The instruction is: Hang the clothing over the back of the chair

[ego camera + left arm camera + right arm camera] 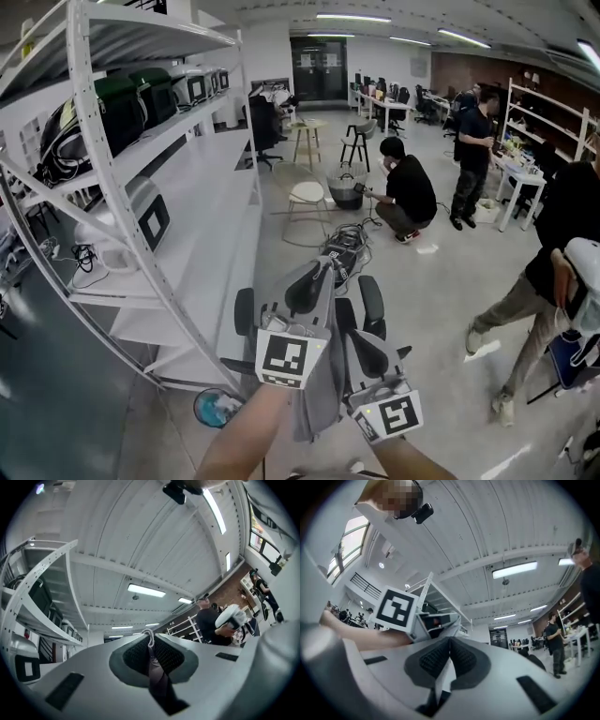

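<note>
A grey garment (322,394) hangs between my two raised grippers in the head view. My left gripper (316,274) is shut on its upper edge. In the left gripper view (150,641) the pads pinch grey cloth (158,679) with a white cord loop (149,636) sticking out above them. My right gripper (368,350), lower and to the right, is shut on a paler fold (442,679), which shows between the closed pads in the right gripper view (450,645). A black office chair (372,302) with armrests stands just behind and below the grippers, largely hidden by them.
White shelving racks (141,234) run along the left, loaded with black and green cases. A blue round object (217,408) lies on the floor by the rack's foot. A cable pile (345,246), a stool (307,193), a crouching person (405,192) and standing people (553,272) fill the floor ahead and right.
</note>
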`<state>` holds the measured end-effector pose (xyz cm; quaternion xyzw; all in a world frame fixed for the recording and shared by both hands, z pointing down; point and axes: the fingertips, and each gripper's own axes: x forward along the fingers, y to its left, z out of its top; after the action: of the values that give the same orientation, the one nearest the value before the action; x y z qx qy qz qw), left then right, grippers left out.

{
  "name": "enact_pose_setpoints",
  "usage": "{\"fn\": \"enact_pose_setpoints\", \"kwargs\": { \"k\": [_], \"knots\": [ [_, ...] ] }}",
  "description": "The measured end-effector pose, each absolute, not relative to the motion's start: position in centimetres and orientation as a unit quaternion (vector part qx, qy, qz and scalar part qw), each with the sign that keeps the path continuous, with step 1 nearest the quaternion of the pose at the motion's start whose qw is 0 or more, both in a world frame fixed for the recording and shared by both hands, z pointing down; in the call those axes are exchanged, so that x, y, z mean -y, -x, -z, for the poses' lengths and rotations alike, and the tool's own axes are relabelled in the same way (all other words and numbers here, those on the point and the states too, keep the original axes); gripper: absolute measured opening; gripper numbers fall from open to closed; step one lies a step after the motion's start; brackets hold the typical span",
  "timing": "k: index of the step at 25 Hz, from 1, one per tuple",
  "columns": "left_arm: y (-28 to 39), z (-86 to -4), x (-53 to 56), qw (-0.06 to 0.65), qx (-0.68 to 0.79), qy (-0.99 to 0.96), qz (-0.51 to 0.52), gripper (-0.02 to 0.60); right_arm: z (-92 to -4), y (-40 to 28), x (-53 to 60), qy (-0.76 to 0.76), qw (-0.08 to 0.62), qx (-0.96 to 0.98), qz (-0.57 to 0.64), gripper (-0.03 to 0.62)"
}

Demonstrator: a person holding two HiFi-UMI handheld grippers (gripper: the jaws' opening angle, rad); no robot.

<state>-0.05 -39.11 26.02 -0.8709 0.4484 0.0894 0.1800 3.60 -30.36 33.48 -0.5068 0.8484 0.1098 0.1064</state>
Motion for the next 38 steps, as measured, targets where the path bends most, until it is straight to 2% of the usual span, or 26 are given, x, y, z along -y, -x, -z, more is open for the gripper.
{"fn": "enact_pose_setpoints", "kwargs": {
  "k": [6,10,16,17,20,21,27,32,36,38],
  "knots": [
    [-0.8,-24.9,44.5,0.207,-0.449,0.867,-0.064,0.028,-33.8,-3.6,31.0,0.506,0.106,-0.849,-0.108,0.015],
    [-1.5,-26.2,47.9,0.186,-0.455,0.87,-0.046,0.028,-33.8,-4.0,31.4,0.509,0.112,-0.847,-0.106,0.015],
    [-4.2,-32.9,50.6,0.153,-0.414,0.894,0.075,0.029,-33.4,-4.2,31.9,0.506,0.119,-0.848,-0.1,0.015],
    [-4.4,-33.5,50.6,0.143,-0.404,0.9,0.083,0.042,-33.3,-4.3,32.0,0.505,0.119,-0.849,-0.101,0.015],
    [-4.7,-34.6,50.8,0.14,-0.377,0.908,0.117,0.212,-33.2,-4.5,32.3,0.505,0.122,-0.848,-0.1,0.015],
    [-4.6,-34.7,50.9,0.149,-0.373,0.907,0.127,0.239,-33.1,-4.5,32.3,0.506,0.123,-0.848,-0.1,0.015],
    [-3.7,-35.3,51.7,0.203,-0.38,0.881,0.195,0.262,-32.8,-4.4,32.6,0.504,0.13,-0.848,-0.1,0.015],
    [-2.4,-36.5,52.9,0.169,-0.389,0.873,0.241,0.262,-32.9,-4.7,32.6,0.502,0.134,-0.849,-0.097,0.015],
    [-2.5,-40.6,51.9,0.067,-0.319,0.883,0.338,0.261,-32.9,-4.8,32.5,0.5,0.137,-0.85,-0.095,0.015],
    [-2.3,-41.4,51.5,0.054,-0.308,0.877,0.366,0.259,-32.8,-4.8,32.4,0.499,0.139,-0.85,-0.095,0.015]
  ]
}}
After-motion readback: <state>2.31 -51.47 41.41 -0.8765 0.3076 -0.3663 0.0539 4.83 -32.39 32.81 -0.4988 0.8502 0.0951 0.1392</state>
